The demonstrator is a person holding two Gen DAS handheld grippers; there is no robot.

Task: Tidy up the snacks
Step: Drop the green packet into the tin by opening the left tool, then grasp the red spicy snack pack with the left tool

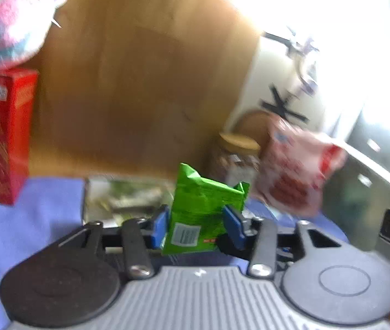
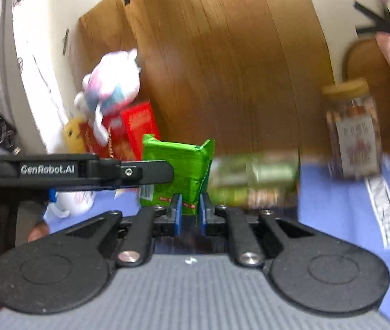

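Observation:
A green snack packet (image 1: pixel 203 200) stands upright between the blue pads of my left gripper (image 1: pixel 196 220), which press on its two sides. In the right wrist view the same green packet (image 2: pixel 178 167) has its lower edge pinched between the narrow-set pads of my right gripper (image 2: pixel 190 211). One black finger (image 2: pixel 140 172) of the left gripper reaches in from the left and ends against the packet's side. Both views are blurred.
A blue cloth (image 1: pixel 30 220) covers the table before a wooden board (image 1: pixel 140 82). On it are a red box (image 2: pixel 137 126) with a plush toy (image 2: pixel 112 82) on top, a flat green box (image 2: pixel 252 178), a lidded jar (image 2: pixel 354 134) and a pink bag (image 1: pixel 296 170). A hand (image 2: pixel 38 231) shows at the left.

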